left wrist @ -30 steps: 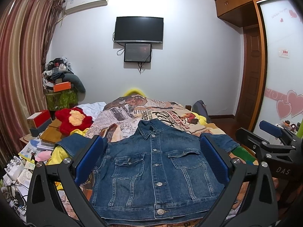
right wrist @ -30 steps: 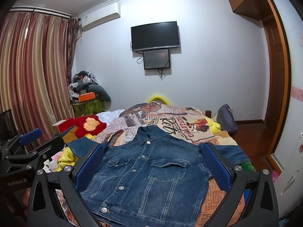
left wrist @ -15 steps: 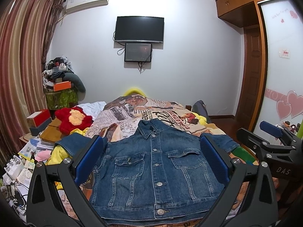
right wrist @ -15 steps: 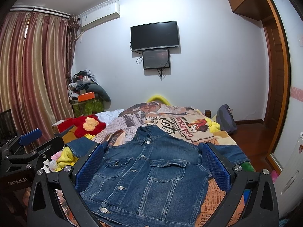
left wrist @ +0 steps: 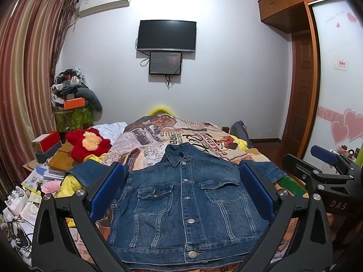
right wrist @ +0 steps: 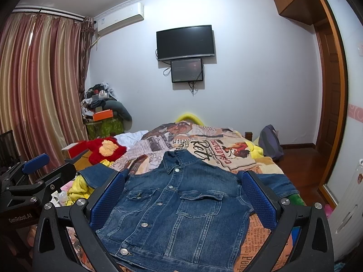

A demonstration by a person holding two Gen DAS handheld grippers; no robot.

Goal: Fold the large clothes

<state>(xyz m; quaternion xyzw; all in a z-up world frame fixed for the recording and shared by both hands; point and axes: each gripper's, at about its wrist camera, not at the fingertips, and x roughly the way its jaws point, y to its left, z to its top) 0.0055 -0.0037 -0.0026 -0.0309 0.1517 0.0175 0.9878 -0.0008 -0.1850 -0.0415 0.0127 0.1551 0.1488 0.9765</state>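
- Nothing has shifted since a second ago: the denim jacket [left wrist: 188,195] lies as it did, and neither gripper has moved.
- The jacket is spread front-up and buttoned on the near end of the bed, over the newspaper-print bedspread [left wrist: 156,133], collar toward the far wall, hem toward both cameras.
- The left gripper [left wrist: 181,190] hovers over the hem with its jaws spread wide, blue pads either side of the jacket's body and gripping nothing.
- The right gripper [right wrist: 183,195] hangs beside it, likewise spread wide and empty, looking at the jacket a little from the right.
- Each gripper shows in the other's view only as a black frame with a blue pad at the edge.
- The sleeves are half hidden: each runs out behind a gripper finger, and the left one drops off the bed's edge over something yellow [left wrist: 68,183].
- The hem's lowest stretch is cut off by the bottom of the frame in the right wrist view.
- A red plush toy [left wrist: 88,141] sits left of the bed; the clutter on the floor below it is too small to make out.
- On the far wall hang a dark television [left wrist: 167,35] and a smaller screen [left wrist: 165,63] beneath it.
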